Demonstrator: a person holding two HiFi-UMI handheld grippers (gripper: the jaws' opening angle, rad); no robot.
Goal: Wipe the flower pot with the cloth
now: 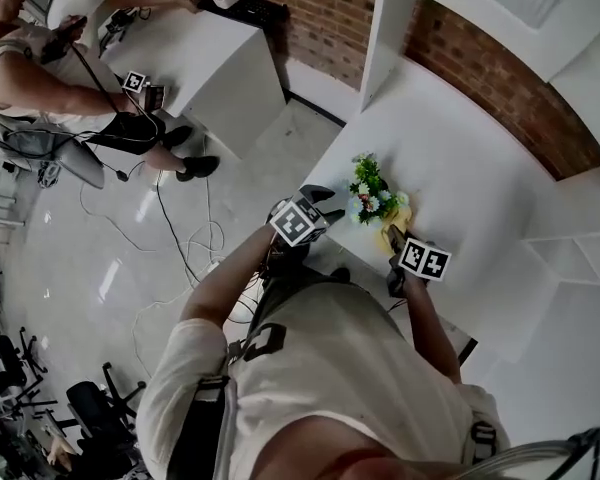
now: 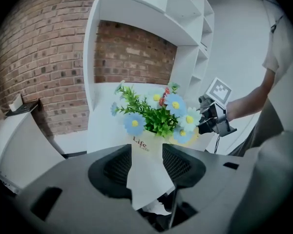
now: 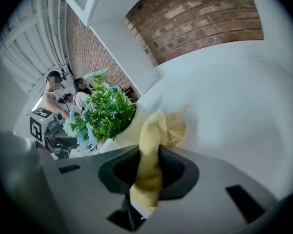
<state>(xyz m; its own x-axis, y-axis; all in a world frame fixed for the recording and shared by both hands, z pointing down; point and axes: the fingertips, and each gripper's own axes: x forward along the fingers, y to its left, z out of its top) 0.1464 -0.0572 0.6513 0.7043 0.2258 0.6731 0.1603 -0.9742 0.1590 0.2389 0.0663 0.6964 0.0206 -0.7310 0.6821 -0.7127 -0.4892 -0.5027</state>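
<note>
A white flower pot (image 2: 147, 172) printed "Life" holds green leaves with blue and white flowers (image 2: 158, 115). It sits between the pads of my left gripper (image 2: 145, 152), which is shut on its sides. In the head view the flowers (image 1: 372, 194) stand at the white table's near edge, with the left gripper (image 1: 328, 206) on their left. My right gripper (image 3: 149, 156) is shut on a yellow cloth (image 3: 150, 152), whose bunched end lies against the pot's (image 3: 126, 131) side. The right gripper (image 1: 393, 240) comes in from the pot's right.
The white table (image 1: 470, 158) backs onto a brick wall (image 1: 500, 78) under white shelves (image 1: 580, 258). Across the floor at upper left, seated people (image 1: 40, 78) work at another white table (image 1: 210, 58). Cables (image 1: 180, 238) trail over the floor.
</note>
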